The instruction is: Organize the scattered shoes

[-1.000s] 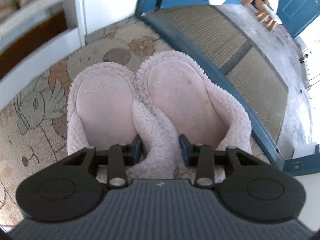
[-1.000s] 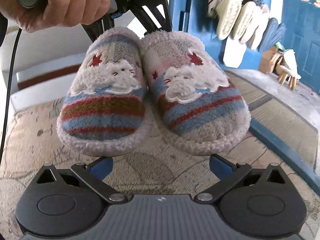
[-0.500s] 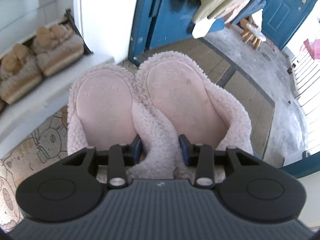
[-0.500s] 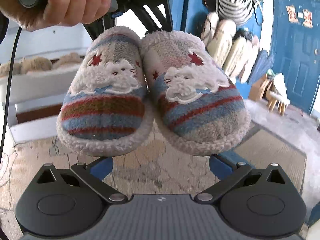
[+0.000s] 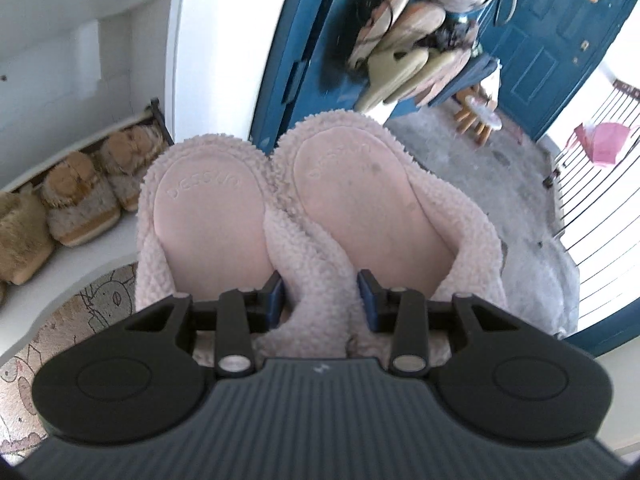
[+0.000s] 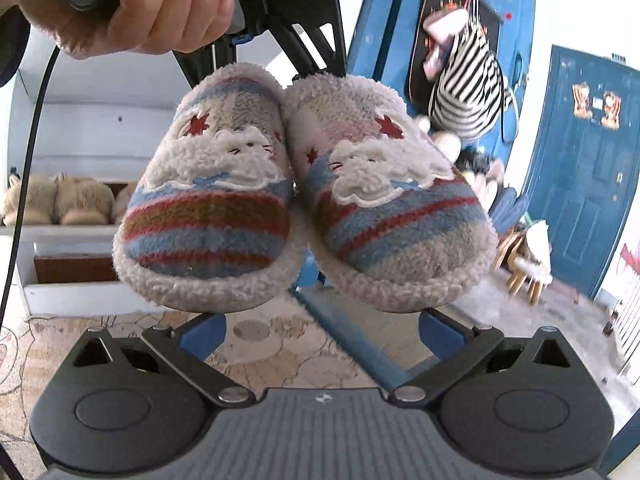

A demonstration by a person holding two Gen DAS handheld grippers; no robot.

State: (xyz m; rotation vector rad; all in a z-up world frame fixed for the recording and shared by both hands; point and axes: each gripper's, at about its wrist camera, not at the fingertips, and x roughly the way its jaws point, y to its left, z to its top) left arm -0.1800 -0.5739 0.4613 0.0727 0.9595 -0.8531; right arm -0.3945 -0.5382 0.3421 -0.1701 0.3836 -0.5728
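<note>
A: What have I got on the left?

B: My left gripper (image 5: pixel 320 294) is narrowed onto the fleecy inner edges of two pink slippers (image 5: pixel 316 216), one blue pad inside each. Both hang together in the air, insoles toward the camera. On the white shelf (image 5: pixel 100 248) to the left I count three fluffy brown slippers (image 5: pixel 76 200).

A: And from the right?

B: There the same pair shows its striped tops, two slippers with a white cat patch each, dangling from the left gripper (image 6: pixel 280 32), which my one visible hand (image 6: pixel 132 4) holds. My right gripper (image 6: pixel 320 330) stands wide apart below the toes and has hold of nothing. Behind hangs one striped bag (image 6: pixel 468 92); further right is one blue door (image 6: pixel 580 168).
</note>
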